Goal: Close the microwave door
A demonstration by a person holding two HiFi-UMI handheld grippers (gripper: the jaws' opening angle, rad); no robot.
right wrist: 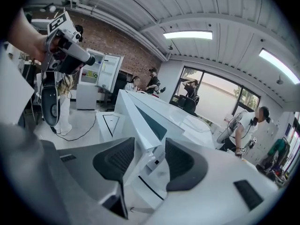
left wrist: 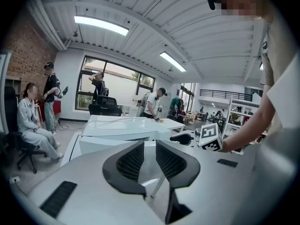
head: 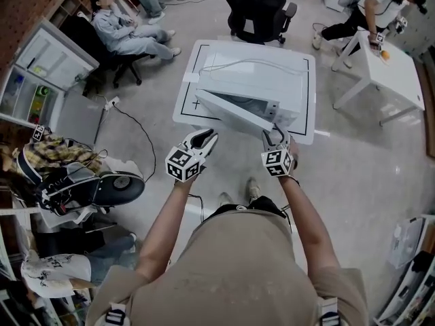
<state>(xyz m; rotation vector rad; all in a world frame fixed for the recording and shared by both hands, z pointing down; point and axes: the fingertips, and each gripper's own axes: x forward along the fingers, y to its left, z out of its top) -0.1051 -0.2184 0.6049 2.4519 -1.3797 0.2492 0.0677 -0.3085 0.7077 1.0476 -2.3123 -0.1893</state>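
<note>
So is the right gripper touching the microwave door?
Cannot tell. In the right gripper view, the microwave door reaches between the right gripper's parted jaws; contact is unclear.

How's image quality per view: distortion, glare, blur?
Head view: sharp and evenly lit, though the white microwave shows little surface detail. Left gripper view: heavy fisheye with dark corners, ceiling light blown out. Right gripper view: same fisheye and dark corners, window overexposed.

**My shirt and my two tools**

I wear a beige short-sleeved shirt. My left gripper and right gripper have pale grey bodies and black jaws with mesh-textured pads. The left cube and right cube carry black-and-white square markers.
</note>
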